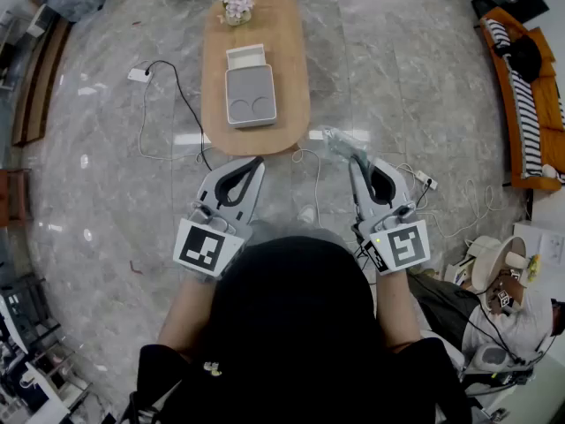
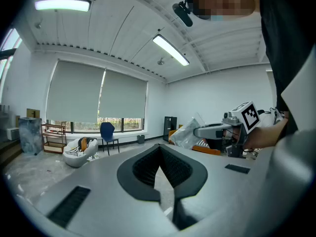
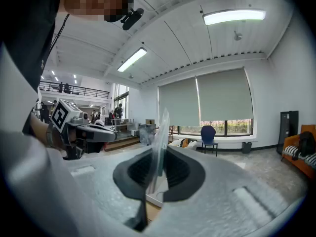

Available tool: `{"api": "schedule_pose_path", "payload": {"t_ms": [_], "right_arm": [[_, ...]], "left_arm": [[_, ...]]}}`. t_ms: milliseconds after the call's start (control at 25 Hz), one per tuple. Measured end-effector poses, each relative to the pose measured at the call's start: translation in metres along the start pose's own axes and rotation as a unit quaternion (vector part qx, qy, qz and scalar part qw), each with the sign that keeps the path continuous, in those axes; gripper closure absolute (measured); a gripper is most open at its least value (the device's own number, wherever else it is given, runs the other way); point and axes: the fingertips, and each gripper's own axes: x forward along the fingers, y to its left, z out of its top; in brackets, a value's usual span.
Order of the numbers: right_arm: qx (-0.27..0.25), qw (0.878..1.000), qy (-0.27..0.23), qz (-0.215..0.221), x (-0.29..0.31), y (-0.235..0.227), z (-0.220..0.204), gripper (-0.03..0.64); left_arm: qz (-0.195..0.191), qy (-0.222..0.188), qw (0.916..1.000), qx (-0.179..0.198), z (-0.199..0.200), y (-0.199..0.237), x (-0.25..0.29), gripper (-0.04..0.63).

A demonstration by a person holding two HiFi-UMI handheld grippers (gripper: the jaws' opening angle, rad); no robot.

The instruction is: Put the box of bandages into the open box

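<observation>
The right tongs [image 1: 356, 159] are clenched on a clear plastic packet [image 1: 340, 144]. In the right gripper view the thin crinkled film [image 3: 160, 132] stands upright, pinched between the dark ribbed pads [image 3: 180, 174], and it rises past the tips. What the packet holds cannot be made out. From the head view it sits in the air by the near right end of the oval wooden bench [image 1: 291, 122], apart from the open box [image 1: 251, 97] that lies in the middle of the bench. That box is grey, with two round hollows in its base and its pale lid [image 1: 246, 56] folded back toward the far end. Beyond it, at the far end of the bench, stands a small pot of flowers [image 1: 237, 5]. The left tongs [image 1: 256, 161] are clenched too, with nothing in them. In the left gripper view the tips [image 2: 159, 152] meet and only floor shows through the gap behind them. That same view shows the other tool off to the right, the packet [image 2: 187, 132] sticking out from its front. Both tools are held side by side in front of the person, near level and pointing toward the bench. A black cable [image 1: 181, 95] runs across the grey marbled floor [image 1: 397, 78] to the left of the bench, and an orange sofa [image 1: 521, 87] stands at the right edge.
</observation>
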Motion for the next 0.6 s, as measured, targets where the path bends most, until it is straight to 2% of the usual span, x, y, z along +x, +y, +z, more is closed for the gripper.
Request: {"api": "schedule_pose_path", "payload": {"t_ms": [240, 400, 520, 600], "right_arm": [[0.01, 1.0, -0.005, 0.005, -0.015, -0.023, 0.0, 0.611], [-0.009, 1.0, -0.009, 0.018, -0.027, -0.035, 0.0, 0.611], [-0.011, 1.0, -0.008, 0.023, -0.035, -0.046, -0.004, 0.611], [-0.009, 1.0, -0.005, 0.026, -0.037, -0.05, -0.007, 0.611]], "left_arm": [[0.01, 0.009, 0.9999, -0.008, -0.002, -0.021, 0.015, 0.584], [0.016, 0.012, 0.9998, 0.001, -0.004, -0.035, 0.027, 0.584], [0.022, 0.006, 0.9994, 0.024, -0.01, -0.038, 0.034, 0.584], [0.038, 0.014, 0.9991, 0.014, -0.01, -0.037, 0.036, 0.584]]}}
